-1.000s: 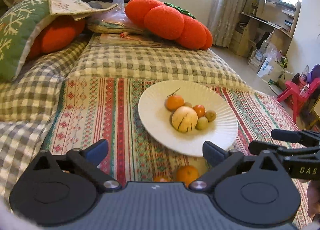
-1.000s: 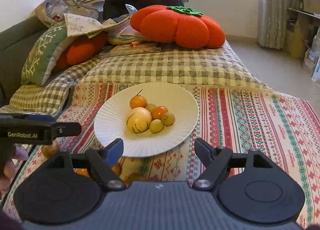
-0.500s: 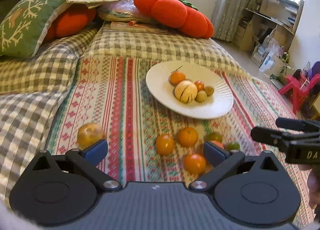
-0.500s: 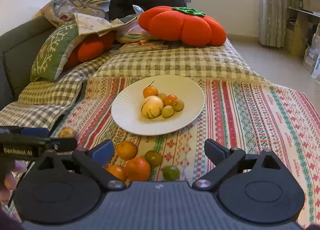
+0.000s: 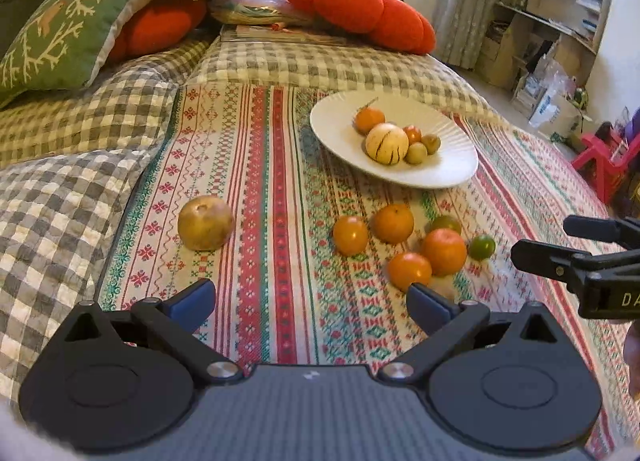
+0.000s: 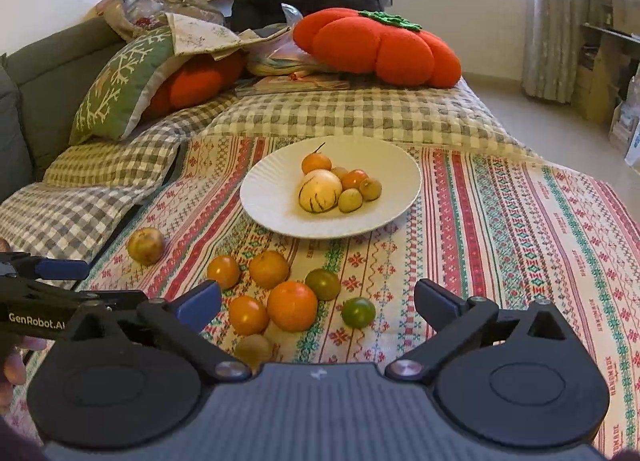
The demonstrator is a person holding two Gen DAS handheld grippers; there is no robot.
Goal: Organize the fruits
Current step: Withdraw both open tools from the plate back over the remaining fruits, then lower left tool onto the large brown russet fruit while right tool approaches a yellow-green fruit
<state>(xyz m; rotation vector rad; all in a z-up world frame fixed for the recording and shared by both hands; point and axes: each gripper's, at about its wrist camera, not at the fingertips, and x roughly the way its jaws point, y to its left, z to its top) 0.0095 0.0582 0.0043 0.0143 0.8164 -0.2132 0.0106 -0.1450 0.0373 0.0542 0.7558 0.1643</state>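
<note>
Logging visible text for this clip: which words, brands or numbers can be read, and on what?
"GenRobot.AI": side of the left gripper, last letter partly hidden.
"DA", cut off by the frame edge: side of the right gripper.
Red lettering along the striped cloth's edge: too small to read.

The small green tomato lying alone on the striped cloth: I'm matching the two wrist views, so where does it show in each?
Left wrist view: the green tomato lies right of centre, at the right end of the loose fruit cluster.
Right wrist view: the same tomato sits low, just right of centre, nearest the camera.
Shared landmark: the white plate, beyond the tomato in both.
</note>
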